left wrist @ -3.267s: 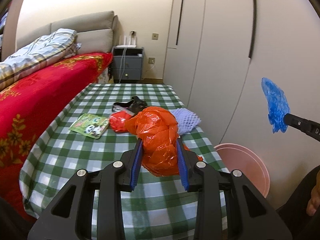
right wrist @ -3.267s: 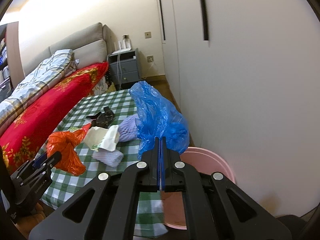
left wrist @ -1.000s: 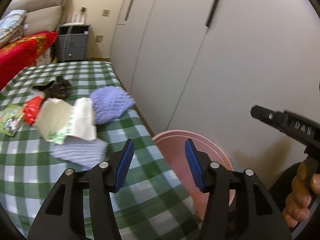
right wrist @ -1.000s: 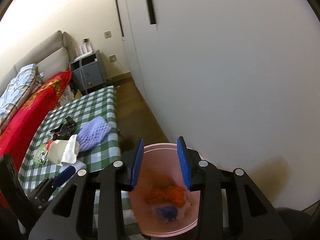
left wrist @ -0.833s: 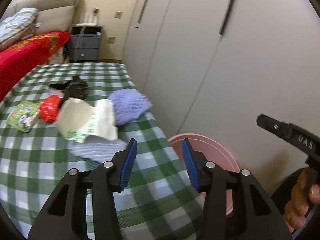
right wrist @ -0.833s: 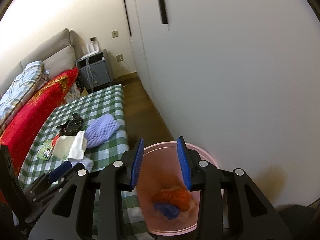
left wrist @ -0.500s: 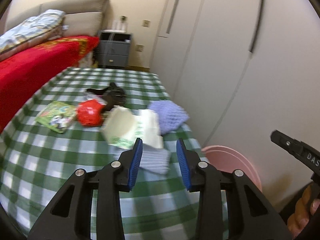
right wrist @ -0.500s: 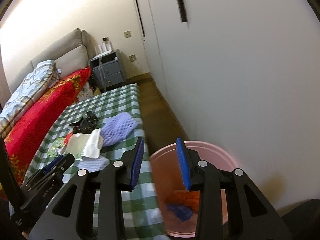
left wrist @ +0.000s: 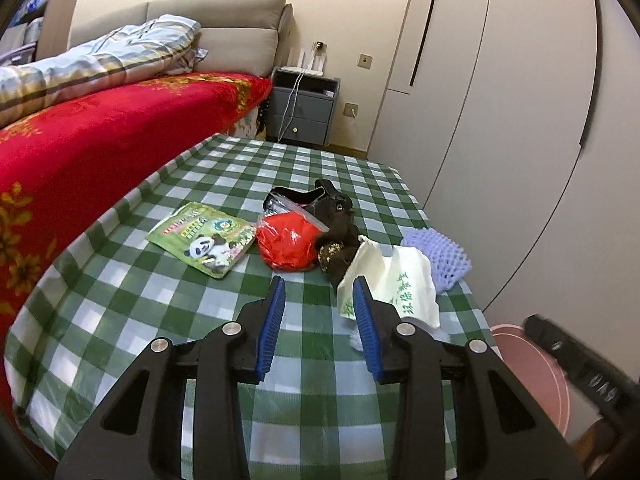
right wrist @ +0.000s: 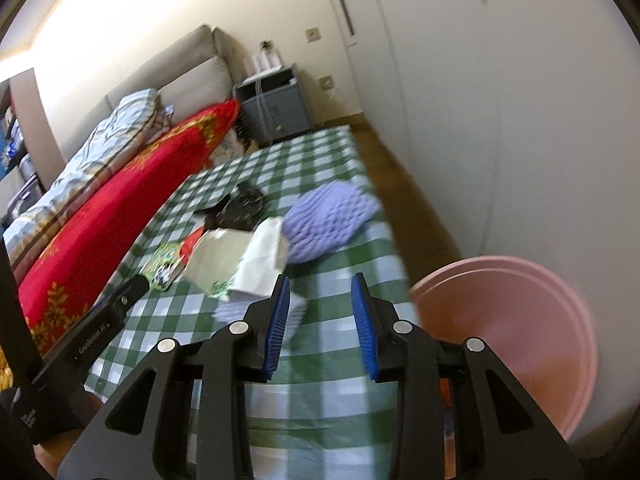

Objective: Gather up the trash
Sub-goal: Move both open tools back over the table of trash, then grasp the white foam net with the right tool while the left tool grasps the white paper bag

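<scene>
left wrist view: crumpled trash lies near the table's (left wrist: 120,292) right edge: a red bag (left wrist: 288,246), a cream bag (left wrist: 394,284) and purple foam net (left wrist: 440,258). left tool (left wrist: 318,304) and right tool (right wrist: 320,306) both hang partly open, empty, over the checked cloth.

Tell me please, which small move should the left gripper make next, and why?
Probably ease forward to the white plastic bag. The left gripper is open and empty, that bag is the nearest trash on the checked table, and the pink bin stands close.
</scene>
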A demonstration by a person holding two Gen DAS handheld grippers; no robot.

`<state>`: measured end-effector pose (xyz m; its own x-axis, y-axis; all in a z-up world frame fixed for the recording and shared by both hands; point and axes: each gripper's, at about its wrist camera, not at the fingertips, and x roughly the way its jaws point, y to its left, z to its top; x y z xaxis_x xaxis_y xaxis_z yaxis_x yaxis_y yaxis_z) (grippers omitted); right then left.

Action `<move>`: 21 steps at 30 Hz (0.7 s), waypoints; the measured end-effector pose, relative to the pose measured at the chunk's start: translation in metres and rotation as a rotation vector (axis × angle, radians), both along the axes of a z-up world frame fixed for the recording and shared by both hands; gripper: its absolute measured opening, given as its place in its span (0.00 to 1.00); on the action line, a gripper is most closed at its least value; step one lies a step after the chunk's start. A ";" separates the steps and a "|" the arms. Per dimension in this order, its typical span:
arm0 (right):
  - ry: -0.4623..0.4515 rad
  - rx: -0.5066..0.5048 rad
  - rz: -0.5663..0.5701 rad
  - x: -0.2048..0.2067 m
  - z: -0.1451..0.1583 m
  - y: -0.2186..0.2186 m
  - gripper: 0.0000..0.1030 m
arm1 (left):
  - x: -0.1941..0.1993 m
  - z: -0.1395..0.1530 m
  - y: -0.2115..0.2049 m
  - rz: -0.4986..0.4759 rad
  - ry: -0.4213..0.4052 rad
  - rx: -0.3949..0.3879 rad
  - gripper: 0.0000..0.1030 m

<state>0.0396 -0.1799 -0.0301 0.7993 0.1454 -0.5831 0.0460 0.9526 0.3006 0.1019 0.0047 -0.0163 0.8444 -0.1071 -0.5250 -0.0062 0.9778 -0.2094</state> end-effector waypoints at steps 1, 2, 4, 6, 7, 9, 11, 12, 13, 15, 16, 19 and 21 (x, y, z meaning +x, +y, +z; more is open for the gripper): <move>0.011 0.009 0.008 0.004 -0.004 0.004 0.32 | 0.001 -0.001 0.000 0.001 0.001 0.003 0.34; 0.021 0.020 0.014 0.008 -0.008 0.007 0.32 | 0.002 -0.001 0.000 0.001 0.003 0.004 0.34; 0.040 0.045 0.024 0.015 -0.016 0.011 0.32 | 0.006 -0.005 0.002 0.000 0.012 0.000 0.34; 0.057 0.064 0.033 0.020 -0.023 0.014 0.32 | 0.010 -0.008 0.003 -0.001 0.022 -0.003 0.34; 0.066 0.072 0.041 0.022 -0.026 0.017 0.32 | 0.011 -0.010 0.003 -0.003 0.023 -0.004 0.34; 0.081 0.080 0.054 0.025 -0.030 0.020 0.33 | 0.016 -0.012 0.004 -0.013 0.028 -0.018 0.34; 0.095 0.087 0.065 0.027 -0.035 0.022 0.33 | 0.020 -0.013 0.003 -0.022 0.027 -0.024 0.34; 0.102 0.090 0.068 0.028 -0.037 0.024 0.33 | 0.023 -0.014 0.002 -0.031 0.025 -0.027 0.34; 0.111 0.093 0.071 0.029 -0.039 0.023 0.33 | 0.025 -0.014 0.001 -0.037 0.024 -0.029 0.34; 0.130 0.099 0.071 0.032 -0.044 0.024 0.33 | 0.030 -0.016 0.000 -0.050 0.026 -0.036 0.34; 0.138 0.102 0.070 0.033 -0.046 0.024 0.33 | 0.032 -0.017 0.000 -0.055 0.028 -0.042 0.34; 0.163 0.100 0.072 0.038 -0.054 0.027 0.33 | 0.039 -0.021 0.000 -0.057 0.040 -0.054 0.34; 0.172 0.098 0.079 0.041 -0.058 0.029 0.33 | 0.043 -0.025 0.000 -0.063 0.051 -0.067 0.34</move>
<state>0.0802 -0.1511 -0.0881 0.6731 0.2668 -0.6898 0.0308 0.9217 0.3866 0.1450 0.0044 -0.0410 0.8071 -0.1954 -0.5571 0.0424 0.9604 -0.2754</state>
